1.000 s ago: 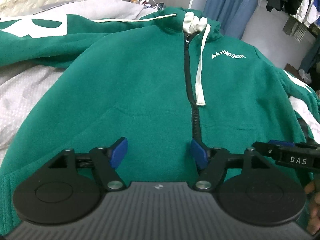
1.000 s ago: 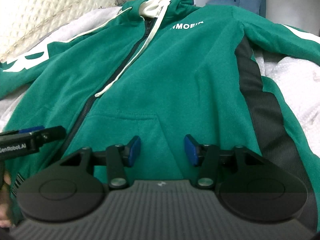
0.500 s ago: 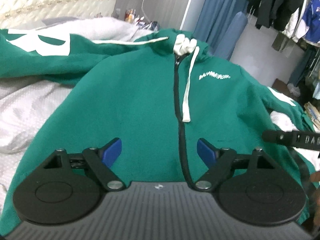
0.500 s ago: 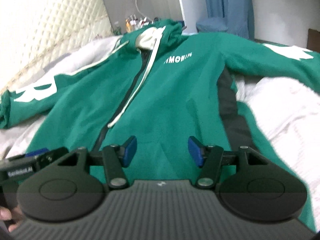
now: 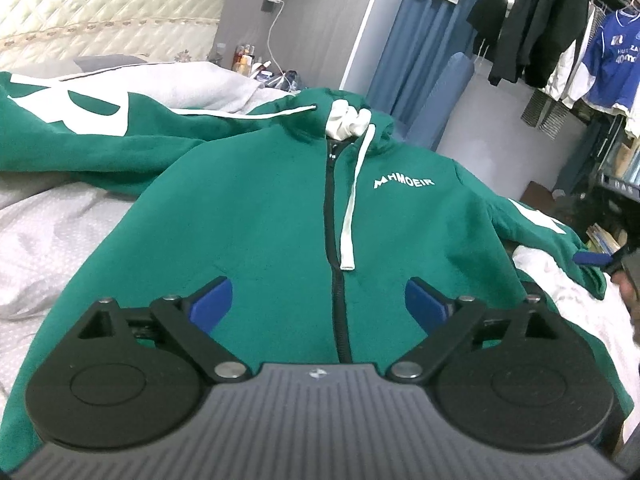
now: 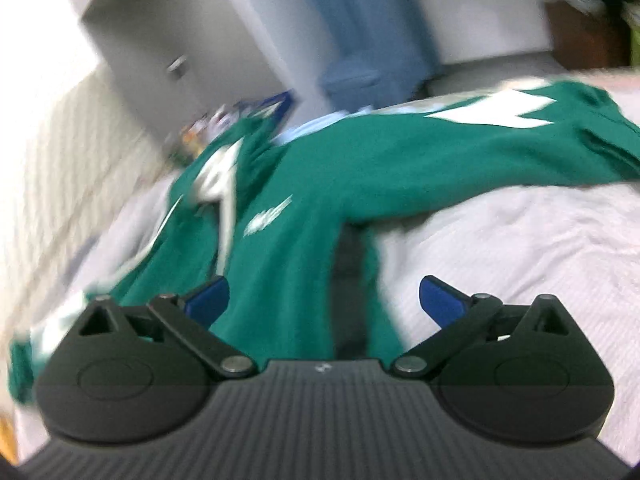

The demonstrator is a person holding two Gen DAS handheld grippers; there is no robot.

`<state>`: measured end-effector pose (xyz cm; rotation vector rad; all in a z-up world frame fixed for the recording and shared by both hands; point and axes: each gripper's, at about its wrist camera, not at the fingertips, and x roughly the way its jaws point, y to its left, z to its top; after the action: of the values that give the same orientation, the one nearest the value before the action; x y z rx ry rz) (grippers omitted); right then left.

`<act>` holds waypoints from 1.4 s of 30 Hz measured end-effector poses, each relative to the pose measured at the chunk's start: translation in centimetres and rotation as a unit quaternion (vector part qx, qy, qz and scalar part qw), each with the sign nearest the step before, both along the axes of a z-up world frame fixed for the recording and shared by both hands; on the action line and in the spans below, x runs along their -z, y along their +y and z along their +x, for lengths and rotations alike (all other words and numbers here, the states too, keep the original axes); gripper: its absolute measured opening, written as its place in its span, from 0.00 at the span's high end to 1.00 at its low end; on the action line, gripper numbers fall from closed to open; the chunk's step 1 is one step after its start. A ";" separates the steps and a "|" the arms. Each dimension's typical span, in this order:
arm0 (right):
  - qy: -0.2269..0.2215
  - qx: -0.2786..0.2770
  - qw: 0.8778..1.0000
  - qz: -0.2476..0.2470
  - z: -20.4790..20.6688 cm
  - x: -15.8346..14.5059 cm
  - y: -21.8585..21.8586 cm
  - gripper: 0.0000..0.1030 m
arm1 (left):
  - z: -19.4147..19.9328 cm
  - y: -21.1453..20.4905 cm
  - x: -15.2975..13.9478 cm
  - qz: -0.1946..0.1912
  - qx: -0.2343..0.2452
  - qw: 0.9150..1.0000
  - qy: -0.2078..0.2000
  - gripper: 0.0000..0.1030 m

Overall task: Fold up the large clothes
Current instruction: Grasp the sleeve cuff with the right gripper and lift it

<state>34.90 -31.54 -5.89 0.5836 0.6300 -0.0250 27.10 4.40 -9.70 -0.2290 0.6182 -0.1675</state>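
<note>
Your left gripper (image 5: pixel 319 304) is hovering with its blue fingers spread wide over the zipper (image 5: pixel 334 240) of the green hoodie (image 5: pixel 260 220), which is lying front-up, sleeves outstretched, across the bed (image 5: pixel 48 232). Your right gripper (image 6: pixel 324 300) is likewise gaping, holding nothing, above the hoodie's (image 6: pixel 304 216) black side panel (image 6: pixel 350 280) in a blurred view.

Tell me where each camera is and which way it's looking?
Left wrist: sits on the left gripper, looking along its open fingers up the green hoodie toward the hood.
Right wrist: sits on the right gripper, tilted and blurry, fingers open, facing the hoodie's right side and sleeve.
Both show the hoodie on the bed.
</note>
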 end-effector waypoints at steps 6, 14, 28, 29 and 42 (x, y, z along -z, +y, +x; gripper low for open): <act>0.018 0.108 0.984 0.137 2.6 4.0 -9.1 0.04 | 0.8 0.2 0.9 -0.006 -0.007 1.000 0.014 0.07; 0.034 0.173 0.975 0.137 5.2 9.5 -14.9 0.32 | 3.6 -0.1 3.1 -0.025 -0.013 0.998 0.055 0.07; -0.122 0.307 0.937 0.113 5.8 12.5 -25.3 0.42 | 5.6 -1.3 5.2 0.036 -0.033 0.997 0.059 0.06; -0.124 0.323 0.932 0.111 5.7 12.9 -26.2 0.52 | 5.7 -1.4 5.3 0.043 -0.035 0.997 0.056 0.06; -0.110 0.327 0.938 0.025 7.2 11.3 -33.4 0.84 | 6.6 -1.7 4.9 0.052 -0.061 0.996 0.043 0.06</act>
<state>42.08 -64.93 -17.22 0.8132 0.1964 -0.5634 33.75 2.69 -14.56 -0.1737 0.6941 -0.0081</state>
